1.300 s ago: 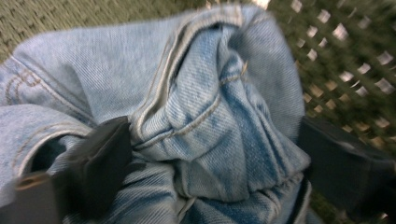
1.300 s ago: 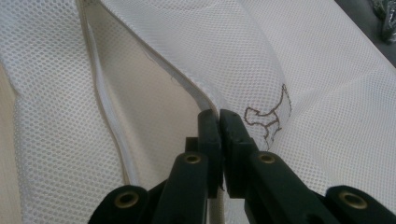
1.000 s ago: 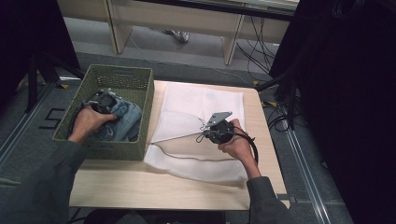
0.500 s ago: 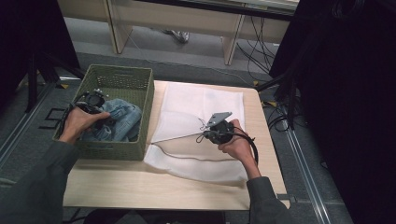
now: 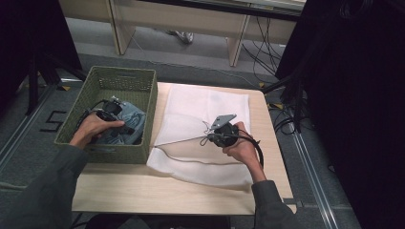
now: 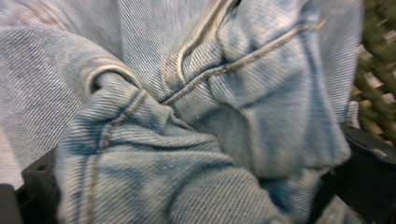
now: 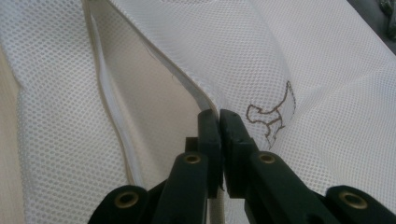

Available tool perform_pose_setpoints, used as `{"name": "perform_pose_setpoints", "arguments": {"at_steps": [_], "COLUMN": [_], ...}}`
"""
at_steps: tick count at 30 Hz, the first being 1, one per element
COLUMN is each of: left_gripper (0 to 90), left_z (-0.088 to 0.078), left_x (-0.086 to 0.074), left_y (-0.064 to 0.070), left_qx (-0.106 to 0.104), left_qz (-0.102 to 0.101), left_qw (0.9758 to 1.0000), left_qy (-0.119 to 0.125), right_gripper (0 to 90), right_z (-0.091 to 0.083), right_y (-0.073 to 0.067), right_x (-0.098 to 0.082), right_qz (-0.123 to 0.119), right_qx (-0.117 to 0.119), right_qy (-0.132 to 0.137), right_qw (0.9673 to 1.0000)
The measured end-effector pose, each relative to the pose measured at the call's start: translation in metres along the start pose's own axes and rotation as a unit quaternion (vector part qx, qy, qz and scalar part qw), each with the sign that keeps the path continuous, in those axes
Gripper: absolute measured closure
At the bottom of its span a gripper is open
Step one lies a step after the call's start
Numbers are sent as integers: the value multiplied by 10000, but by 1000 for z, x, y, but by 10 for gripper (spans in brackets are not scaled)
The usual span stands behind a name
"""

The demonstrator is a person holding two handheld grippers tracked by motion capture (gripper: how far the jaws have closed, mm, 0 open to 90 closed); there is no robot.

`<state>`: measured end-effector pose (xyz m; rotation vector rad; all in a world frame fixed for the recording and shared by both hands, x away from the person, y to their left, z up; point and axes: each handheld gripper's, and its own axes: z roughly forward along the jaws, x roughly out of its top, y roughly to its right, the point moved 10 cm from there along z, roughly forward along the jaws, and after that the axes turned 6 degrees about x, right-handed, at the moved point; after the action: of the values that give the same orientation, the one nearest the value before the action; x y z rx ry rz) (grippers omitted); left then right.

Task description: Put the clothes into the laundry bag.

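Crumpled light-blue jeans (image 5: 129, 123) lie in a green woven basket (image 5: 119, 78) at the table's left. My left gripper (image 5: 113, 113) points down into them. In the left gripper view its jaws stand wide at the two lower corners and have just been opening, with a bulge of denim (image 6: 210, 140) between them. A white mesh laundry bag (image 5: 205, 105) lies flat on the table. My right gripper (image 7: 218, 116) is shut on the bag's hemmed opening edge (image 7: 187, 93) and lifts it a little, next to a small embroidered outline.
The wooden table (image 5: 157, 195) has bare room along its front edge. A desk's legs and loose cables (image 5: 282, 119) are on the floor beyond and to the right. A dark curtain hangs at the right.
My left gripper has sunk lower onto the jeans in the basket. The right gripper and the mesh bag have not moved.
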<state>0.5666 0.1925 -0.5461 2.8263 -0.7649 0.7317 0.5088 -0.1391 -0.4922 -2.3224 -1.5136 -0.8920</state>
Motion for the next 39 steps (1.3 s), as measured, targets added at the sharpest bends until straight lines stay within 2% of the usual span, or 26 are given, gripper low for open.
{"name": "perform_pose_setpoints", "arguments": {"at_steps": [2, 4, 6, 8, 9, 10, 11, 14, 16, 17, 19, 20, 22, 24, 26, 27, 28, 29, 30, 31, 33, 34, 35, 36, 37, 39], "left_gripper": [0, 0, 0, 7, 127, 199, 199, 352, 428, 450, 482, 471, 444, 338, 190, 121, 104, 89, 47, 0, 0, 4, 53, 124, 195, 329], "left_z": [5, 9, 10, 16, 16, 15, 15, 10, 5, 4, 2, 2, 0, 0, 4, 8, 10, 14, 16, 21, 25, 27, 27, 26, 23, 20], "left_x": [-2, -2, -3, -3, -3, -4, -2, 1, 3, 4, 6, 6, 4, 3, -1, -4, -5, -6, -10, -10, -12, -13, -11, -11, -12, -10], "left_y": [1, 5, 5, 3, 4, 2, 3, -4, -14, -16, -20, -20, -17, -15, -5, -5, -9, -10, -11, -14, -13, -9, -12, -11, -12, -11], "left_qx": [58, 157, 124, 274, 348, 434, 479, 561, 854, 944, 972, 916, 616, 420, 189, 271, 357, 416, 435, 501, 429, 434, 569, 578, 556, 555], "left_qz": [58, 97, 264, 147, 175, 337, 311, 136, 104, -21, -145, -212, -248, -310, -648, -499, -222, -161, -134, -206, -204, -331, -182, -159, -17, 11], "left_qw": [9999, 9997, 9994, 9993, 9990, 9980, 9980, 9980, 9962, 9955, 9951, 9955, 9978, 9986, 9976, 9982, 9989, 9987, 9983, 9979, 9978, 9974, 9973, 9972, 9970, 9971], "left_qy": [-151, -150, -196, -216, -231, -315, -274, -267, -139, -4, 118, 138, 72, -9, -149, -215, -228, -228, -370, -369, -473, -476, -436, -455, -541, -523], "right_gripper": [883, 883, 883, 883, 883, 883, 883, 883, 883, 883, 883, 883, 883, 883, 883, 883, 883, 882, 883, 883, 883, 883, 883, 883, 883, 883], "right_z": [0, 1, 2, 3, 3, 3, 3, 3, 3, 3, 3, 3, 3, 5, 4, 4, 5, 5, 4, 4, 5, 5, 5, 4, 4, 3], "right_y": [-2, 2, 0, 1, 1, -1, -1, -1, -1, 0, -2, 1, 0, 0, -1, -2, 0, -1, -3, -3, -3, -3, -3, -3, -3, -2], "right_x": [-2, 0, 0, 0, 1, 2, 2, 3, 3, 5, 3, 3, 2, 2, 0, 1, 2, 1, 1, 1, 1, 1, 1, 1, 1, 0], "right_qz": [72, -18, 53, -38, -69, 101, 101, -38, 32, -109, 63, 47, 117, -36, 131, 116, -3, 35, 145, 68, 120, 132, 128, 127, 133, 117], "right_qx": [8, -45, -24, -22, 20, -4, -4, 17, 5, 12, 13, -20, 19, 46, 36, 51, 31, 9, 10, 30, 28, 24, 29, 30, 37, 15], "right_qy": [-41, 19, 9, -3, -21, -2, -2, 1, 5, 46, 21, 36, 39, 38, 6, 20, 29, 29, 12, 8, 34, 30, 37, 46, 57, 62], "right_qw": [10000, 10000, 10000, 10000, 10000, 9999, 9999, 10000, 10000, 9999, 10000, 10000, 9999, 10000, 9999, 9999, 10000, 10000, 9999, 10000, 9999, 9999, 9999, 9999, 9999, 9999]}}
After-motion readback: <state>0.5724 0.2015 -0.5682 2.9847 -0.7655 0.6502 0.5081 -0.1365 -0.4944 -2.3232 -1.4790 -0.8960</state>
